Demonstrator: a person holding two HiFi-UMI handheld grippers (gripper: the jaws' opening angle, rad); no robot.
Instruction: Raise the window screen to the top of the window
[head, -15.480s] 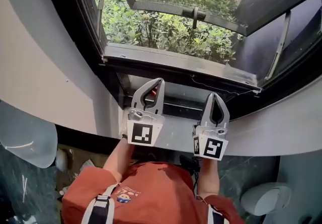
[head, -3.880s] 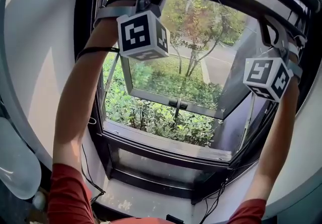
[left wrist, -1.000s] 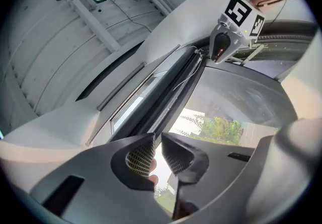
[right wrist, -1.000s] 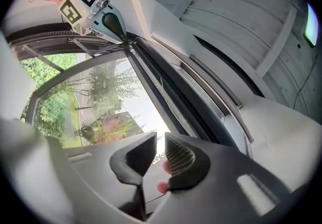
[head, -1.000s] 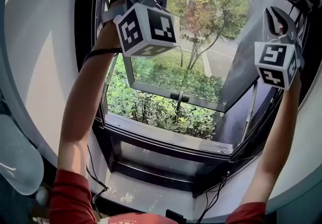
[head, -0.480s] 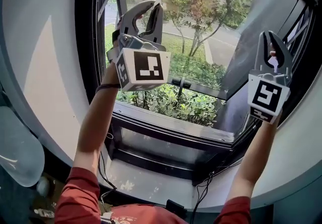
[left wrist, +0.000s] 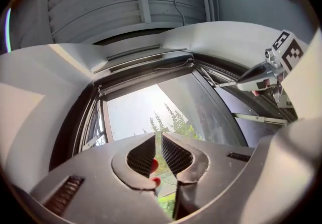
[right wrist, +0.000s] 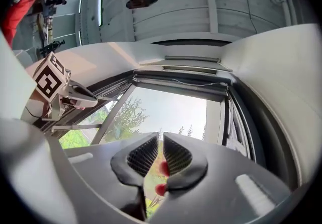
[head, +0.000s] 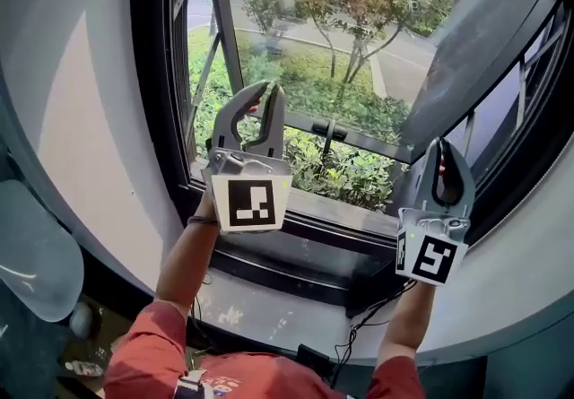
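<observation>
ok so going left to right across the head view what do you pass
white wall → black window frame → left tool → window handle → right tool (its jaws have just been closing, nothing between them) → pale wall

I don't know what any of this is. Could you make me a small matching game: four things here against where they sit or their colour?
Things:
1. left gripper
2. right gripper
3. shrubs
4. left sleeve

Descriptions:
a. green, outdoors
b. red, at the bottom edge
c. the lower one in the head view
d. the higher one in the head view

Pairs: 1-d, 2-c, 3-a, 4-b
</observation>
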